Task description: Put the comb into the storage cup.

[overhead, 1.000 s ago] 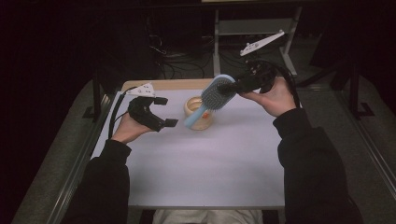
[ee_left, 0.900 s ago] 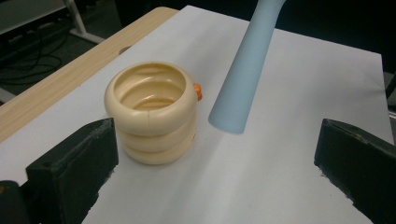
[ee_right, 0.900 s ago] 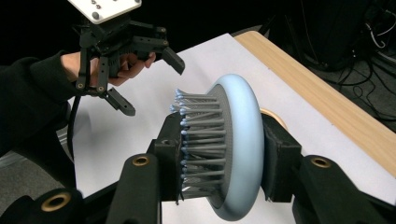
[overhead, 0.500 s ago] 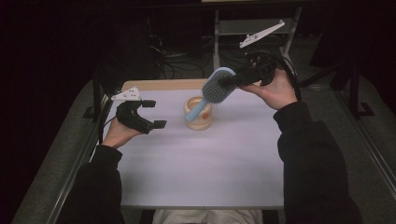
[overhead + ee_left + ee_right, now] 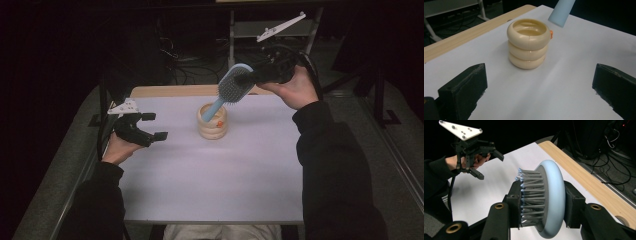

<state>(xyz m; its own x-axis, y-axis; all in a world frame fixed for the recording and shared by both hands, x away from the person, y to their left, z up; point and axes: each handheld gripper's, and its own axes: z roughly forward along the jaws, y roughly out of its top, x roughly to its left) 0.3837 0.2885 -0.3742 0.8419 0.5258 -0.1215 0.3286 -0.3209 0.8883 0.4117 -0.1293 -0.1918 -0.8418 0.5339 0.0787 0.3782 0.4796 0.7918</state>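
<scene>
Leftward has slid the left claw point(image 5: 149, 126) (jaws apart); right claw point(image 5: 248, 78) clamps hairbrush point(image 5: 231, 89).

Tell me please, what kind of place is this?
Probably a lab or recording workstation: a white-covered table in a dark room, cables on the floor behind it, and a metal stand.

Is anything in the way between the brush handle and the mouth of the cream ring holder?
Nothing visible. The brush, clamped in the right gripper, already has its handle tip at the holder's open mouth; the left gripper stands apart.
</scene>
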